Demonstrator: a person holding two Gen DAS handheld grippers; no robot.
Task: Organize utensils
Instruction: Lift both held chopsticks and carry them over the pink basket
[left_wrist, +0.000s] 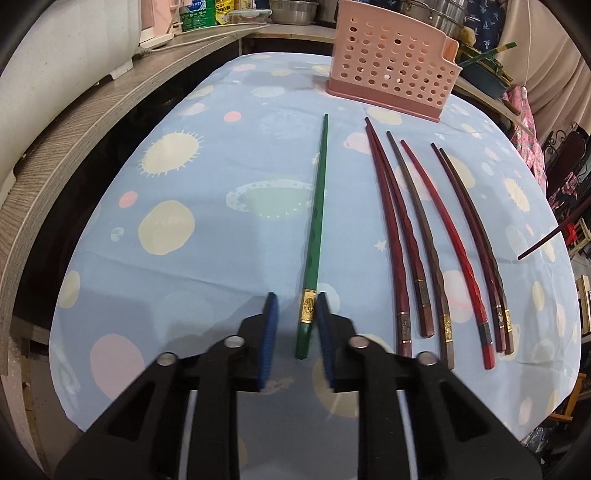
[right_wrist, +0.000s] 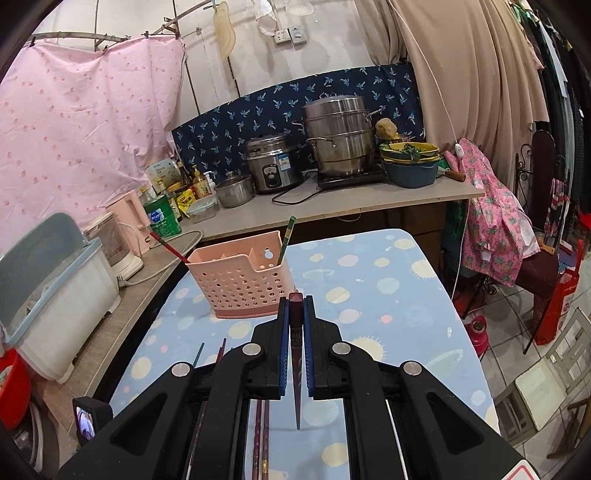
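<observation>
A green chopstick (left_wrist: 317, 229) lies on the blue patterned tablecloth (left_wrist: 207, 206). My left gripper (left_wrist: 295, 297) is open, its blue pads on either side of the chopstick's thick gold-banded end. Several dark red and brown chopsticks (left_wrist: 424, 236) lie in a row to its right. A pink perforated utensil holder (left_wrist: 391, 62) stands at the far edge. My right gripper (right_wrist: 295, 301) is shut on a dark red chopstick (right_wrist: 296, 354), held above the table with its thin tip pointing down. The holder (right_wrist: 240, 284) has a green chopstick (right_wrist: 287, 238) and a red one (right_wrist: 170, 247) in it.
A wooden counter (left_wrist: 74, 140) runs along the left with a white appliance (right_wrist: 55, 295). The back counter (right_wrist: 332, 206) carries a rice cooker (right_wrist: 271, 164), a steel steamer pot (right_wrist: 340, 136) and bowls. A chair with pink cloth (right_wrist: 495, 221) stands to the right.
</observation>
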